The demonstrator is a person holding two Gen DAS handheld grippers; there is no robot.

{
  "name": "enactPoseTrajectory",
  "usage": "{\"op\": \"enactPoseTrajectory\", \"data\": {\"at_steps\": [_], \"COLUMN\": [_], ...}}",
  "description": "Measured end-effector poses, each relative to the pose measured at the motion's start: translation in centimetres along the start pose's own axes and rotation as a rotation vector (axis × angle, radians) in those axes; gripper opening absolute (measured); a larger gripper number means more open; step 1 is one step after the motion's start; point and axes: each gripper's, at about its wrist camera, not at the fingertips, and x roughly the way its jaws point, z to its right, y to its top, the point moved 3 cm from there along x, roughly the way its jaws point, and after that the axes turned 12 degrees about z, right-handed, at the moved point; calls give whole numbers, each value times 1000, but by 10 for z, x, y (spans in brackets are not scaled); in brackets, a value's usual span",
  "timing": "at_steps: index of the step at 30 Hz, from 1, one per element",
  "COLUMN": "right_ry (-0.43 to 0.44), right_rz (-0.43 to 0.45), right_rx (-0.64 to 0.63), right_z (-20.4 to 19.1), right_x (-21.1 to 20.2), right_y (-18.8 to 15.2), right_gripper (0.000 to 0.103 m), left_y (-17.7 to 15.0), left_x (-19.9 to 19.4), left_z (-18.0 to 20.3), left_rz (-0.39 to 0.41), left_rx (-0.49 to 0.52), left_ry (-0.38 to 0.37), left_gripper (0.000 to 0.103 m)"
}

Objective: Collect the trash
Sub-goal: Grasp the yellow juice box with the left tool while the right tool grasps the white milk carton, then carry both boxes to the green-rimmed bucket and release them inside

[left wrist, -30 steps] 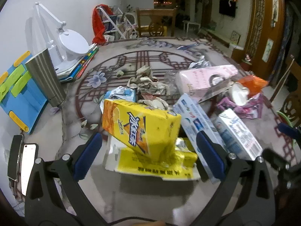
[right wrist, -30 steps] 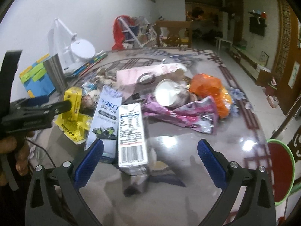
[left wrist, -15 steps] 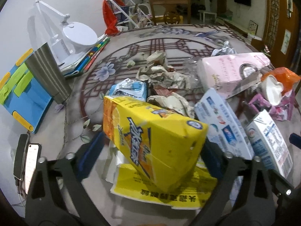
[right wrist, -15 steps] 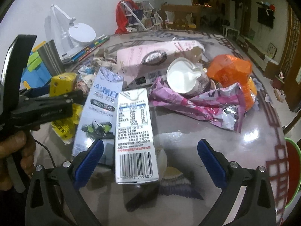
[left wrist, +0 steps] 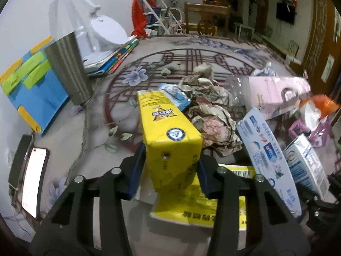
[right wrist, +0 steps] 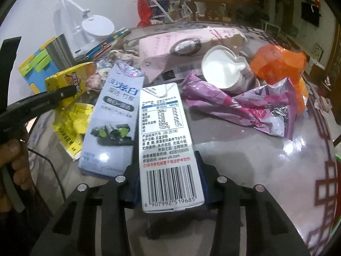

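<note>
now the left gripper (left wrist: pixel 171 170) has its blue fingers (left wrist: pixel 136 168) closed against both sides of a yellow carton (left wrist: pixel 168 136), which juts out toward the far side, over a flattened yellow wrapper (left wrist: pixel 204 204) lying on the bench (left wrist: pixel 100 149). the right gripper (right wrist: pixel 168 183) is clamped likewise on a white milk carton (right wrist: pixel 166 140), barcode end nearest the camera. just left of that carton lies a pale blue toothpaste box (right wrist: pixel 113 123), touching it. farther off sit crumpled paper (left wrist: pixel 213 117), a long pink box (right wrist: pixel 183 47), a white cup (right wrist: pixel 223 70) on its side, a purple foil bag (right wrist: pixel 245 108) and an orange bag (right wrist: pixel 279 64). at the far left of the bench stand a steel tumbler (left wrist: pixel 68 68), a white desk lamp (left wrist: pixel 106 29) and a blue holder (left wrist: pixel 32 89); a phone (left wrist: pixel 32 179) lies near left.
</note>
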Motion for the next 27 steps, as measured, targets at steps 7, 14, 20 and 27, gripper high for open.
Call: {"op": "enactPoseTrajectory", "data": {"at_steps": [7,14,20,27], "right_ry": [2,23,31,22], "right_rz": [55,109,164,203], "right_rx": [-27,2,25,85], "right_z": [-7,-4,-1,17], "right_x": [-21,-44,-65,-87], "right_y": [3,6,12,15], "right_gripper": [38,37,37,37], "left_y": [9,26,36,40], "left_x": [-25,-52,-79,-96], "left_z": [-23,-30,-19,12], "left_rz": [62,131,182,182], "left_rx": [-58,-69,-24,32], "left_ry": [3,-9,-47,-168], "left_gripper": [37,36,36,37]}}
